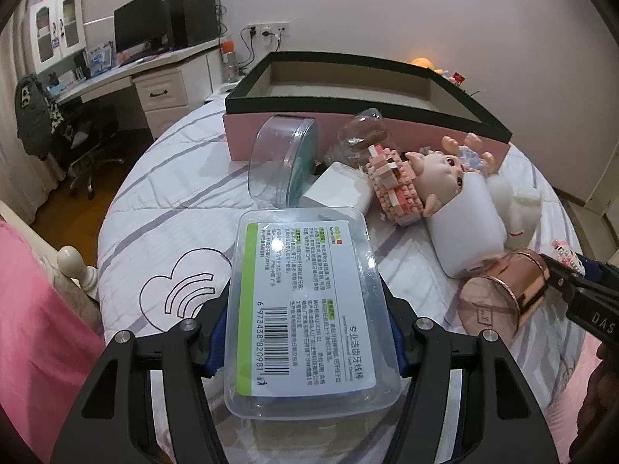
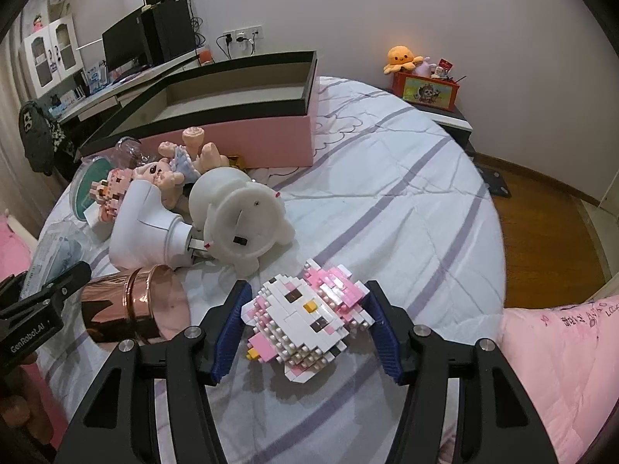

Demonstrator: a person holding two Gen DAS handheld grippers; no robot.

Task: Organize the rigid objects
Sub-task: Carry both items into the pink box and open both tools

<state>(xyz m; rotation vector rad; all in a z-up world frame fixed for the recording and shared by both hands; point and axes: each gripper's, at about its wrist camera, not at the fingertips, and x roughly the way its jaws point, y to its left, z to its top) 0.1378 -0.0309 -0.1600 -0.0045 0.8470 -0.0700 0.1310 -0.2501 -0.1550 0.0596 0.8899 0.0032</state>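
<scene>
The clear floss case lies flat on the bed, long axis running away from the camera toward the pink box. Its label reads sideways, barcode 6 973438 820981. The left gripper pinches its long sides. The right gripper straddles a pink-white brick cat, pads touching it; its body reads "DAS", the left one's "GenRobot.AI".

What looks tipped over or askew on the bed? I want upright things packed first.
The rose-gold cup lies on its side beside the white piggy bank, also toppled. The doll sprawls on its back against the pink box.
</scene>
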